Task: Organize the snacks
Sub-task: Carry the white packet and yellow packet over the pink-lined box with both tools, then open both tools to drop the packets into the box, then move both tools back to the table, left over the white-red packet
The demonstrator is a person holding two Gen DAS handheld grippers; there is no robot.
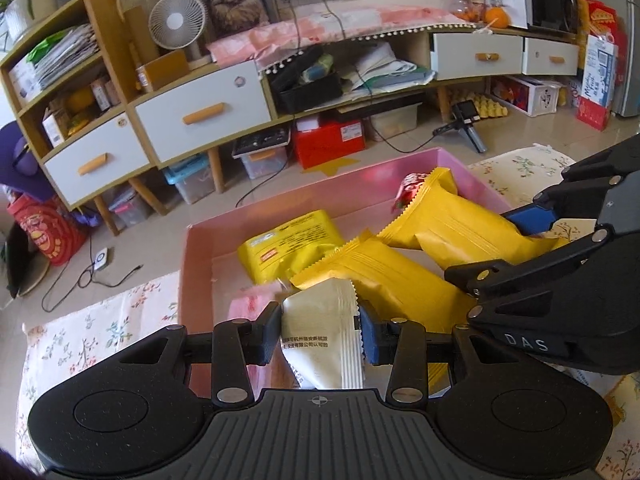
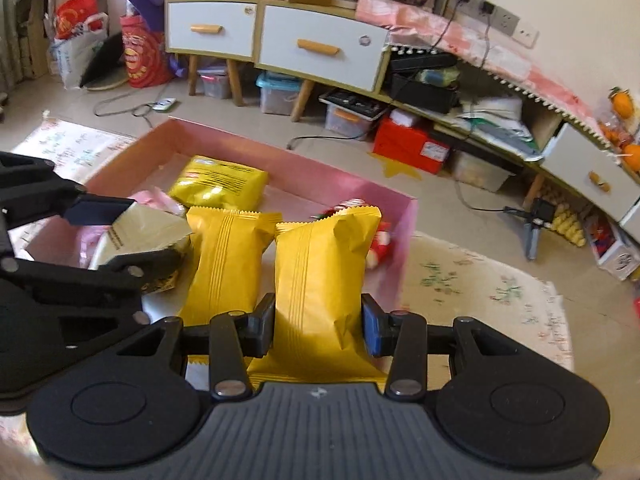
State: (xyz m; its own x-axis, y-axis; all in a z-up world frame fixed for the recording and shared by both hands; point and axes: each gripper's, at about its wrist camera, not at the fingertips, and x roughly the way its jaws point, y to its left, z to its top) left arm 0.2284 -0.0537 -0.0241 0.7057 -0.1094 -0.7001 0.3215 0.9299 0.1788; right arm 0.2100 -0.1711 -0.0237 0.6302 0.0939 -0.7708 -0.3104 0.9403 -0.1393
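Left claw (image 1: pixel 320 330) pinches a white snack packet (image 1: pixel 320 336) over the pink box's (image 1: pixel 200 248) near end. Right claw (image 2: pixel 318 328) grips a yellow packet (image 2: pixel 320 276), apparently resting beside another yellow packet (image 2: pixel 224 264) inside.

The left gripper (image 1: pixel 320 334) is matte black plastic: a ribbed grey-black base with a small crosshair mark, two round flat discs at its sides, and angular linkage arms pinned with silver screws. One finger pad is black, the other blue. The right gripper (image 2: pixel 318 326) is built alike; its side carries pale raised letters "DAS".
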